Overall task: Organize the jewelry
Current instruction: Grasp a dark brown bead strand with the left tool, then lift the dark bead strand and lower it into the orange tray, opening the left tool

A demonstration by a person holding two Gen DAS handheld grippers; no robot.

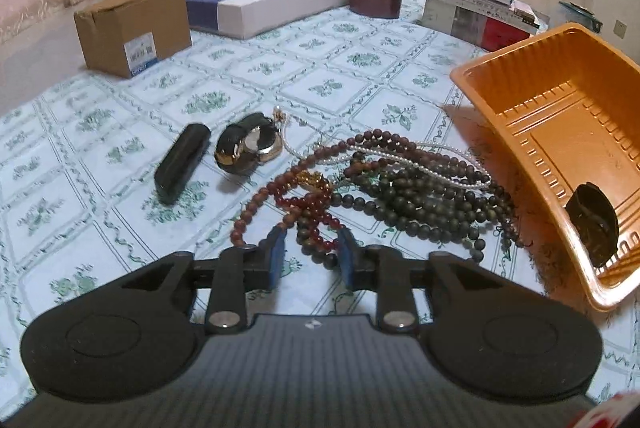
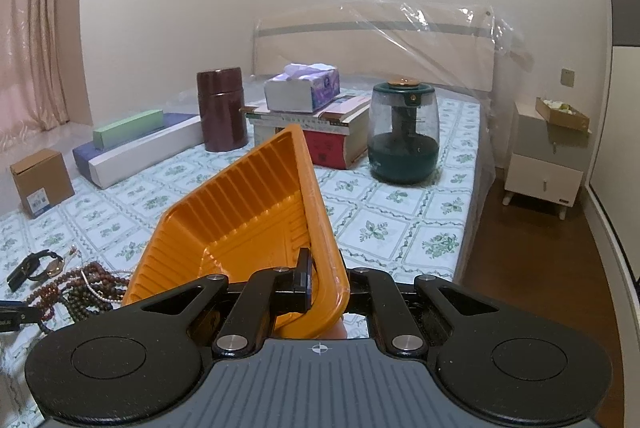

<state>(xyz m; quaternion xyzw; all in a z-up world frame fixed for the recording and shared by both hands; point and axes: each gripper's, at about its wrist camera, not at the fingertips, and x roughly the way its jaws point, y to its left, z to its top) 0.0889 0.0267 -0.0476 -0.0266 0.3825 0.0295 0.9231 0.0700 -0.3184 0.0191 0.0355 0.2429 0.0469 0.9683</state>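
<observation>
Early stage, by appearance: the orange tray (image 2: 240, 211) is pinched at its rim and tilted by the right hand-held gripper (image 2: 320, 284). One dark item (image 1: 592, 224) is already inside. The beads (image 1: 384, 187) and watch (image 1: 248, 147) remain on the bed (image 1: 120, 131), the left hand-held gripper (image 1: 310, 256) spread over the beads.

Orange tray (image 1: 560, 115): thin glossy plastic, ribbed walls. Bead strands (image 1: 400, 187): matt dark and reddish beads (wood, by the look). Pearl string (image 1: 420, 155): shiny white. Watch (image 1: 248, 145): polished metal case. Cardboard box (image 1: 132, 27): matt paper
</observation>
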